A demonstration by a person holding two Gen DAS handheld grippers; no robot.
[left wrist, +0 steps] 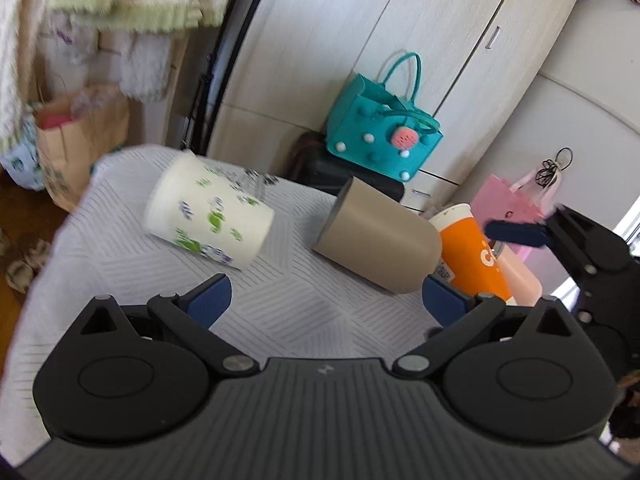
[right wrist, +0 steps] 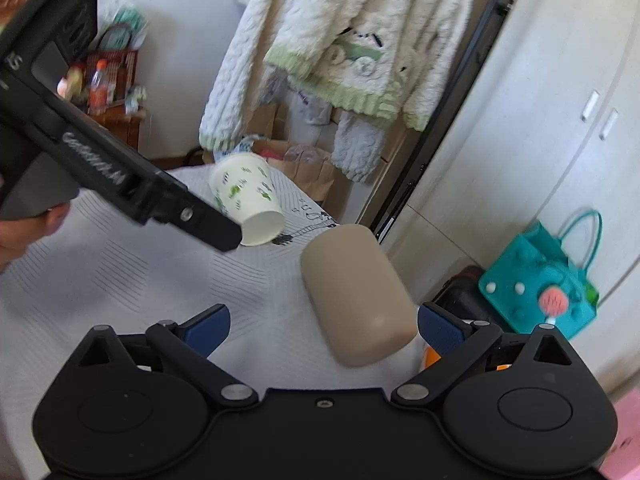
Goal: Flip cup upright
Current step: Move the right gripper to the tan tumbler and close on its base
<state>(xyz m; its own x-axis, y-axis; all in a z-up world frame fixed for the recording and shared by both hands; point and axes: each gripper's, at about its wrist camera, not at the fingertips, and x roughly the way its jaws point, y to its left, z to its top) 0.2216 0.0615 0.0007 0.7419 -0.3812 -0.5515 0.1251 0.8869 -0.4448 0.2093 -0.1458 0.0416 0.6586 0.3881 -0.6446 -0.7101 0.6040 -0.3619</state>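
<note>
A tan cup [left wrist: 376, 240] lies on its side on the white patterned cloth [left wrist: 280, 312], its open mouth facing away; it also shows in the right wrist view [right wrist: 356, 292]. A white paper cup with green prints [left wrist: 210, 214] lies on its side to the left, and shows too in the right wrist view [right wrist: 250, 198]. An orange cup [left wrist: 472, 252] stands upright at the right behind the tan cup. My left gripper [left wrist: 326, 302] is open and empty, just short of the cups. My right gripper [right wrist: 322, 322] is open, the tan cup's base near its right finger.
A teal bag [left wrist: 380, 132] sits on a dark case past the table's far edge. A pink bag [left wrist: 508, 204] hangs at the right. The other gripper's body [right wrist: 100, 168] crosses the left of the right wrist view. A sweater [right wrist: 340, 52] hangs behind.
</note>
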